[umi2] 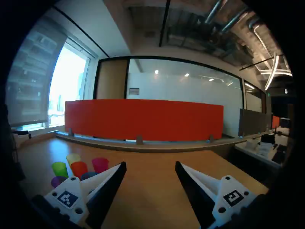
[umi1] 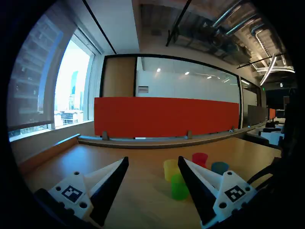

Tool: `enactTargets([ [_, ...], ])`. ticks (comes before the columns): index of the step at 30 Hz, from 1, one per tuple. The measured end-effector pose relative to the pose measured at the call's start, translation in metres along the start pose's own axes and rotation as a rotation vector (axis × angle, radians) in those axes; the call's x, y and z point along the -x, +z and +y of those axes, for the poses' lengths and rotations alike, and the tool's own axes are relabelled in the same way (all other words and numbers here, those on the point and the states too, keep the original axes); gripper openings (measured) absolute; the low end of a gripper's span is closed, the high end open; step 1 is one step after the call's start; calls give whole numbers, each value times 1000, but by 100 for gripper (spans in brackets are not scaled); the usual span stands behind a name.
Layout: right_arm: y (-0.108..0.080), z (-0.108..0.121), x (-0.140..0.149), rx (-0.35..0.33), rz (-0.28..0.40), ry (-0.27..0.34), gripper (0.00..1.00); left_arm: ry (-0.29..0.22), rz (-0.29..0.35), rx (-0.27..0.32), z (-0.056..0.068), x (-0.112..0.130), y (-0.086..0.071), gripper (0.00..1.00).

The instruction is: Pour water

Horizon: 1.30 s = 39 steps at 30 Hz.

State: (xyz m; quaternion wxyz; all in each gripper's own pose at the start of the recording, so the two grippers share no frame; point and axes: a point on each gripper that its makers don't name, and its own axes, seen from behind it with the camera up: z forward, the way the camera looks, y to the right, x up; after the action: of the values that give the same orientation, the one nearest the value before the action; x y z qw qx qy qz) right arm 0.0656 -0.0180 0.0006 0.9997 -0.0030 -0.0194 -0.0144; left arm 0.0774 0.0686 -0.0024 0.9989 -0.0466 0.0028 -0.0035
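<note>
**Desk station: both tools released, cups standing on the desk**

1. Room. A tall window (umi1: 70,95) takes up the left side of the left gripper view and shows again in the right gripper view (umi2: 65,87). A glass wall (umi1: 187,82) runs across the back.

2. Orange screen (umi1: 167,116). It stands upright along the far edge of the desk, across the full width in both views (umi2: 145,119).

3. Desk (umi1: 145,206). Pale wood top, level (umi2: 152,191).

4. Left hand-held gripper (umi1: 152,158). Released: the two fingers are spread wide and press on nothing.

5. Right hand-held gripper (umi2: 150,163). Released likewise: the fingers are wide apart with bare desk between them.

6. Cups, left gripper view. All four stand upright on the desk.
   - The yellow cup (umi1: 170,169) and the green cup (umi1: 179,186) stand close together in the gap between the fingers. The right-hand finger covers their right edges.
   - The red cup (umi1: 200,158) and the blue cup (umi1: 219,167) stand just past that finger, towards the screen.
   - Whether any cup holds water cannot be told.

7. Cups, right gripper view. A cluster of cups (umi2: 79,168) stands on the desk to the left of the left-hand finger, close packed. The colours are yellow, green, orange, pink, purple and blue, and the finger partly hides the blue one
</note>
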Motion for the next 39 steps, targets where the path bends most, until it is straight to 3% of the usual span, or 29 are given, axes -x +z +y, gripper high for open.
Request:
enactTargets([
  [9,-3,2,2,24,-5,31,100,-22,47,-36,-4,-5,0,96],
  [18,0,19,6,83,-31,15,100,23,72,-45,-6,4,-1,96],
  [29,4,26,11,138,-56,23,100,40,43,-55,-28,37,-1,96],
  [39,7,25,12,155,-65,10,100,19,23,-63,-47,55,-4,96],
])
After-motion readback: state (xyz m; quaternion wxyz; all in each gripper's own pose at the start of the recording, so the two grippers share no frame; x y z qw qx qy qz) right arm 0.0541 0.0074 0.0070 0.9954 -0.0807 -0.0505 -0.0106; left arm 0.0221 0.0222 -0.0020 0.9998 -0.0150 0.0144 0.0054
